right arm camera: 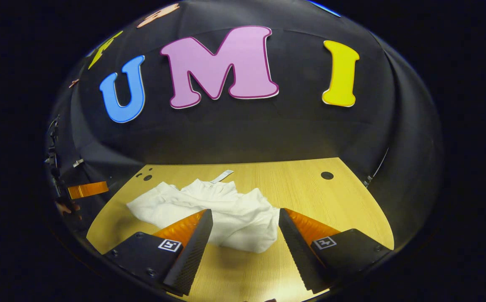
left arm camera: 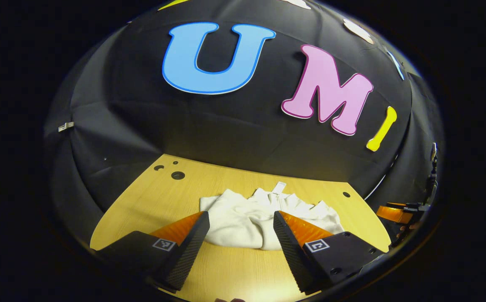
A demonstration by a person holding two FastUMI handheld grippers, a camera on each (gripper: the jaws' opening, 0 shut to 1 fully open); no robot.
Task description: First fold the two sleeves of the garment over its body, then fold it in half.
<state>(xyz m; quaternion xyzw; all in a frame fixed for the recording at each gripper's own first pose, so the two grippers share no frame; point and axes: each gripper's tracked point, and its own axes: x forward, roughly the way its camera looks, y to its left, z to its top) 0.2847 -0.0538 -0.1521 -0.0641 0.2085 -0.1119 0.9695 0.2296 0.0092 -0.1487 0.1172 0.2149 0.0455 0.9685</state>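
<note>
garment (left arm camera: 247, 218): white, bunched in a rumpled heap on the bench, not laid flat; small white tag (left arm camera: 279, 187) sticks out at far edge toward the wall
garment, right gripper view (right arm camera: 209, 207): same heap, lies left of centre, tag (right arm camera: 222, 176) at far side
bench (left arm camera: 234, 268): light wood, round holes near far corners
left gripper (left arm camera: 240, 220): fingers wide apart, nothing between them, hovering at the near edge of the garment; contact cannot be told
right gripper (right arm camera: 245, 218): fingers spread wide, holding nothing, near side of heap seen between them
other gripper: part of it at the right edge of left gripper view (left arm camera: 398, 214), and at the left edge of right gripper view (right arm camera: 85, 189)
sleeves: cannot tell apart in the heap
</note>
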